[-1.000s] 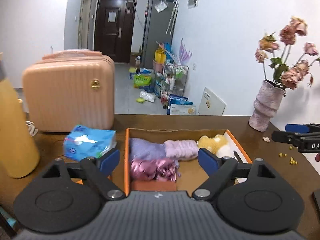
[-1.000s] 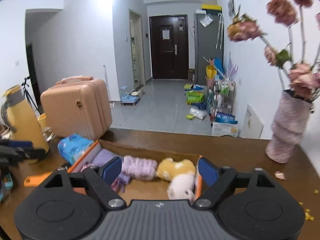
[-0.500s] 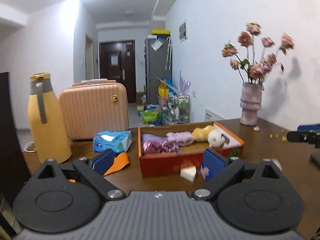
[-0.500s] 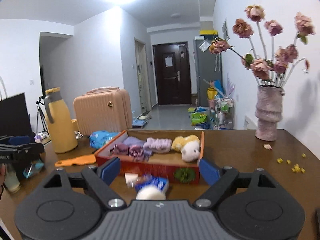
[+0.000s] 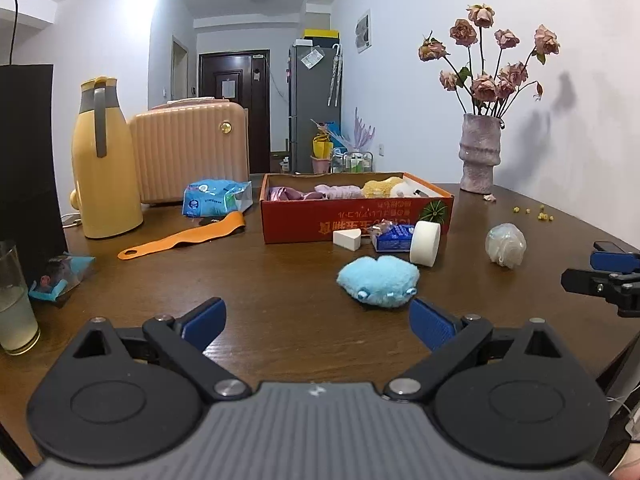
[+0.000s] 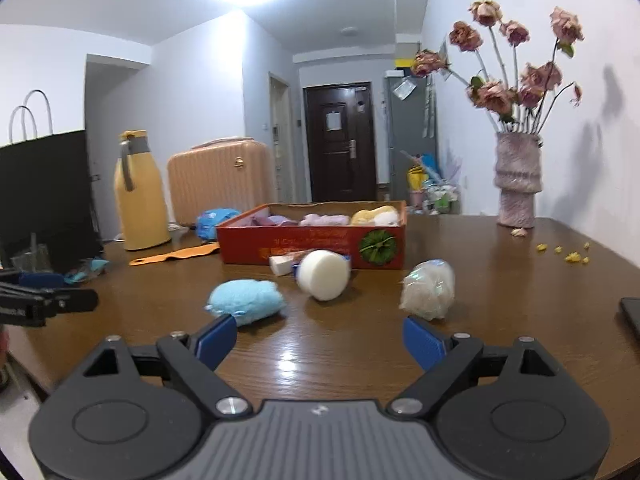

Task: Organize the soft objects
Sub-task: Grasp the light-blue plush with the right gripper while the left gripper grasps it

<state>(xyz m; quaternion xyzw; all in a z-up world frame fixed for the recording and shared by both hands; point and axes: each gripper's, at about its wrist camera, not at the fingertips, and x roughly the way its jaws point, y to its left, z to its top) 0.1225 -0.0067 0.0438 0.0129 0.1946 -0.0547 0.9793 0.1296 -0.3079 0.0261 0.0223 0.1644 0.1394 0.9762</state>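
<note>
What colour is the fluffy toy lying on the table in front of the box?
Light blue. The fluffy toy shows best in the left wrist view.

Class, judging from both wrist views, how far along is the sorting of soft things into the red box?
Done: several soft items already lie in the red box. In hand: nothing; left gripper and right gripper stand open, jaws just widened. Left: blue plush, round white sponge, wedge sponge and wrapped puff wait on the table.

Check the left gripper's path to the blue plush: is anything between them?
Nothing visible. The left gripper is open with bare table ahead of it; the blue plush lies just beyond its right finger, other items sitting farther back.
</note>
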